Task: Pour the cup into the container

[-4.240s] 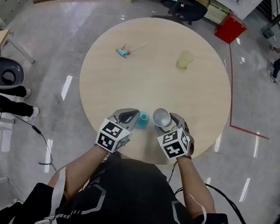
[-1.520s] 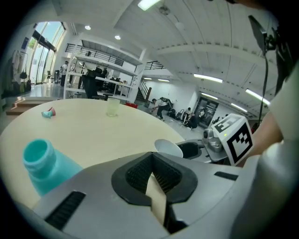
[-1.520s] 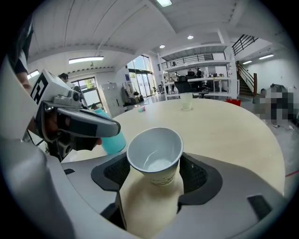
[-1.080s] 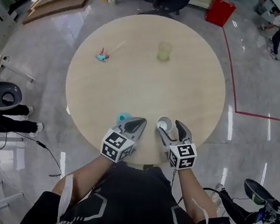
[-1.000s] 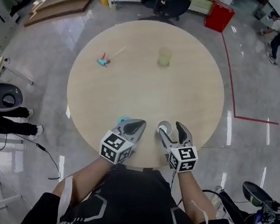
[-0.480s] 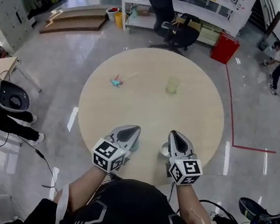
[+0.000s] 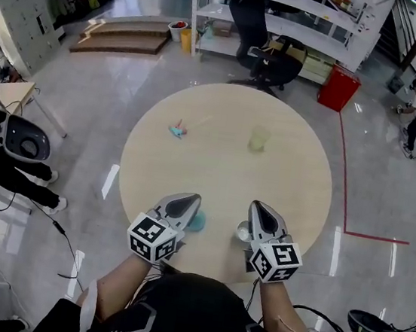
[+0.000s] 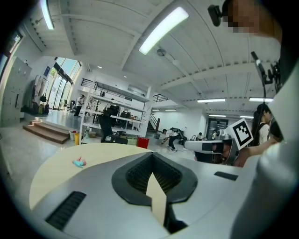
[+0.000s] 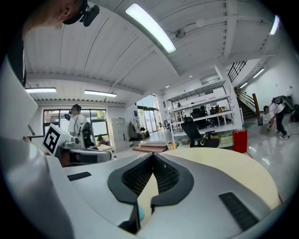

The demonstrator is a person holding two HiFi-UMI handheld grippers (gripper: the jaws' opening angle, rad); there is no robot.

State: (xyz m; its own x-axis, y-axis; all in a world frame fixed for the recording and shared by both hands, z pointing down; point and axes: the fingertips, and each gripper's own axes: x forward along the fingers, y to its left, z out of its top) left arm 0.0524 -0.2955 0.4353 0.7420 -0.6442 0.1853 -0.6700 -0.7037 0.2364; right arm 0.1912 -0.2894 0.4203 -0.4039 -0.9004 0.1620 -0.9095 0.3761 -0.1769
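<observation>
Left tongs point(image 8: 152, 156): jaws shut, nothing between them.
Right tongs point(image 9: 153, 156): jaws have just been closing, now together, empty.
Cup point(image 7: 241, 234): free on table point(image 7: 224, 156), near its front edge.
Container point(image 7: 197, 221): teal, on table, left of Cup, apart.

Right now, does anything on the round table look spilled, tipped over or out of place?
Nothing stands out. The table shows no spill; the yellowish cup stands upright on the far side, a small teal item lying left of it. The teal pot and white cup at the near edge are partly hidden.
</observation>
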